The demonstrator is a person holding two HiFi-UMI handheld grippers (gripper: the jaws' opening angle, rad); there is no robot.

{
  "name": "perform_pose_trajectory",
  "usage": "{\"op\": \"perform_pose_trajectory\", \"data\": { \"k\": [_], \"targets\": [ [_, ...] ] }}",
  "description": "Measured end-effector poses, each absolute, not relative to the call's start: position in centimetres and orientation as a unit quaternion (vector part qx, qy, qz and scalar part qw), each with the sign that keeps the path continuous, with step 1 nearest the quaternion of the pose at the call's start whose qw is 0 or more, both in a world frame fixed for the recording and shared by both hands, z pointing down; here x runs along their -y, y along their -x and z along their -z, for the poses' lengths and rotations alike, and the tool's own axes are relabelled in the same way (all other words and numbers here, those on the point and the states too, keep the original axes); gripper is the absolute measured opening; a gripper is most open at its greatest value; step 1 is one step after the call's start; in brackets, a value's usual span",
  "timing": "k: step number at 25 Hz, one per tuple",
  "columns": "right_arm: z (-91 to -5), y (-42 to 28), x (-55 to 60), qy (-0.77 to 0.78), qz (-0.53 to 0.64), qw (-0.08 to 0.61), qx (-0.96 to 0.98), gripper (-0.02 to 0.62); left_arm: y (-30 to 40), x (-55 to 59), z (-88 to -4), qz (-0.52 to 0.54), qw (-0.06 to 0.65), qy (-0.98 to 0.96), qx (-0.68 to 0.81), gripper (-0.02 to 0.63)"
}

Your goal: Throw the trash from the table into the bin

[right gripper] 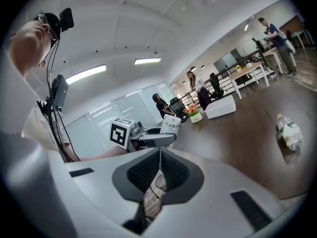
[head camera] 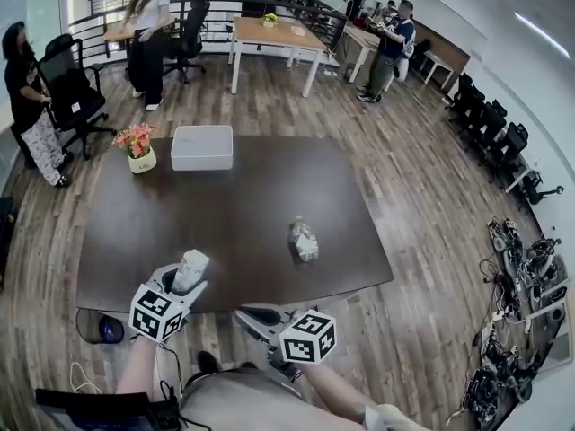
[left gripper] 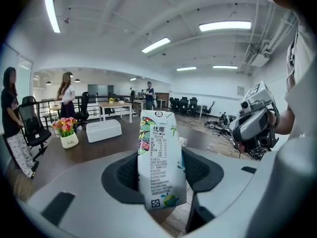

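The left gripper [left gripper: 161, 175] is pinching a white drink carton with colourful tropical print [left gripper: 159, 152], gripping it upright by its lower half just off the near edge of the table. The right gripper [right gripper: 159, 165] is hanging beside it with its jaws pressed together on nothing. With so little of the tall carton between the pads, it could be levered loose or tip out if the gripper swings sharply. A release could also miss the dark round bin [head camera: 99, 329], which is sitting half tucked under the near left corner. A crumpled clear plastic bottle [head camera: 303, 240] is lying on the dark brown rectangular table [head camera: 252, 196], waiting its turn. A white box [head camera: 202, 146] and a small flower pot [head camera: 137, 147] are standing at the far edge, and people are standing about the wood-floored office.
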State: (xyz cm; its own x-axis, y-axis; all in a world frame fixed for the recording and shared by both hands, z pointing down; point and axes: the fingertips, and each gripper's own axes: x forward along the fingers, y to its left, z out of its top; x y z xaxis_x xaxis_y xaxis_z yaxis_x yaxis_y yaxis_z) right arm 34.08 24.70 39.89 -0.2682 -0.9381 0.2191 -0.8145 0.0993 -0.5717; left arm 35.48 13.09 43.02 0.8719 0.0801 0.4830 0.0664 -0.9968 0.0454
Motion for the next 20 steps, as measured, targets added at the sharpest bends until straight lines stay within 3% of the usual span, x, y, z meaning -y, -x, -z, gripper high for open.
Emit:
{"op": "perform_pose_trajectory", "data": {
  "k": [20],
  "targets": [
    [-43.7,-40.8,-32.3,0.595,0.334,0.163,-0.713,0.02,-39.7,-20.5,-44.7,-0.295,-0.015,-0.954,-0.042,0.224]
  ]
}}
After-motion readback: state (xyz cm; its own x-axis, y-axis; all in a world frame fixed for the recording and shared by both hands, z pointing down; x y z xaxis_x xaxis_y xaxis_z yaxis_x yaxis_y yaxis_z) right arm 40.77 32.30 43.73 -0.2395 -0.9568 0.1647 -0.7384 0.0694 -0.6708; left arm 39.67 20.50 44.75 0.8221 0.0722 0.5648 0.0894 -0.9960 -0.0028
